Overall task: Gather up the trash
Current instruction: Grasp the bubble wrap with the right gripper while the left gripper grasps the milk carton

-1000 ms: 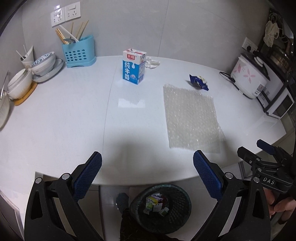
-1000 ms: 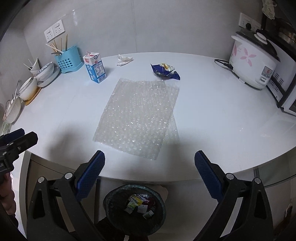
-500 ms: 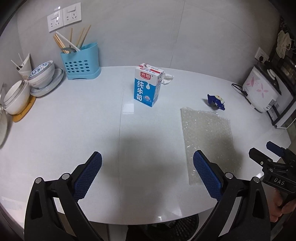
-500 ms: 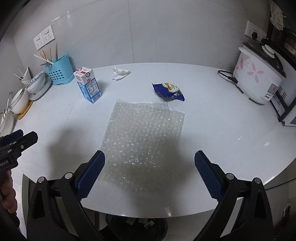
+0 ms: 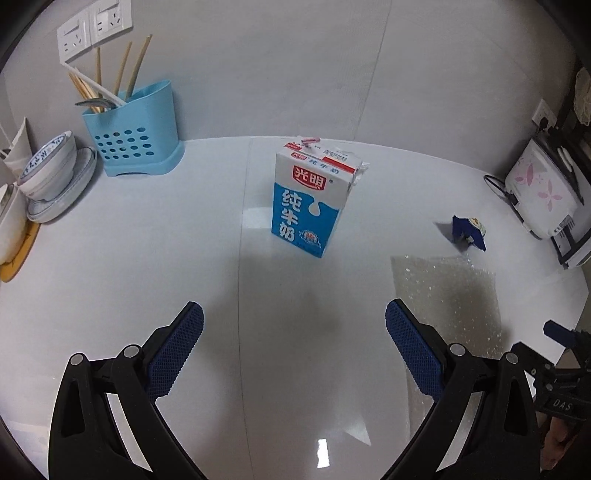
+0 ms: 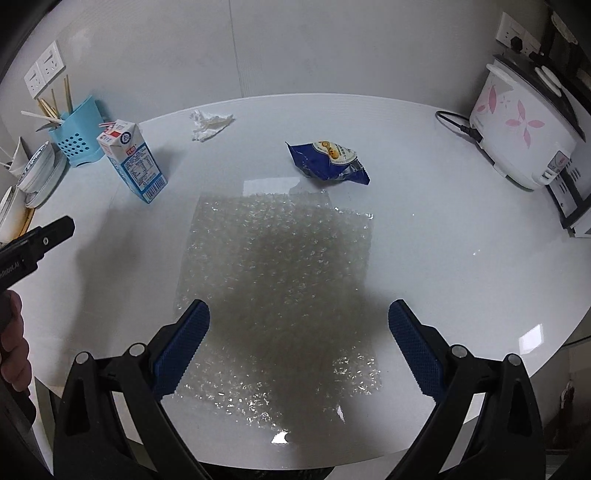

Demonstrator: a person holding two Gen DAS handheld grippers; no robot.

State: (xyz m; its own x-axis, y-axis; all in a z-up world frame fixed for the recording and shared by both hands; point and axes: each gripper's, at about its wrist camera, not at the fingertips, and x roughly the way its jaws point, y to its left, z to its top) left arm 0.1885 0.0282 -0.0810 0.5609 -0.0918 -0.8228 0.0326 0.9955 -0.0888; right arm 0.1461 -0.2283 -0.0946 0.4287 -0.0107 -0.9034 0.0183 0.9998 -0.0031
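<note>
The blue-and-white milk carton [image 5: 312,201] stands upright, its top torn open (flaps ragged). Right of it lies bubble wrap [image 6: 280,295], a clear, flat sheet. Both the left gripper [image 5: 295,350] and right gripper [image 6: 299,349] have jaws spread wide, empty.

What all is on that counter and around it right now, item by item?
milk carton: 1, blue and white, upright, mid-counter ahead of the left gripper
bubble wrap: 1 sheet, clear, flat under the right gripper
snack bag: 1, dark blue, crumpled, beyond the bubble wrap
tissue: 1, white, crumpled, near the back wall
utensil holder: 1, light blue, holds chopsticks, back left
bowls and plates: a stack, white with blue, far left
rice cooker: 1, white with pink flowers, far right
wall sockets: 2, white, above the holder
counter: 1, white
left gripper: open, empty
right gripper: open, empty
</note>
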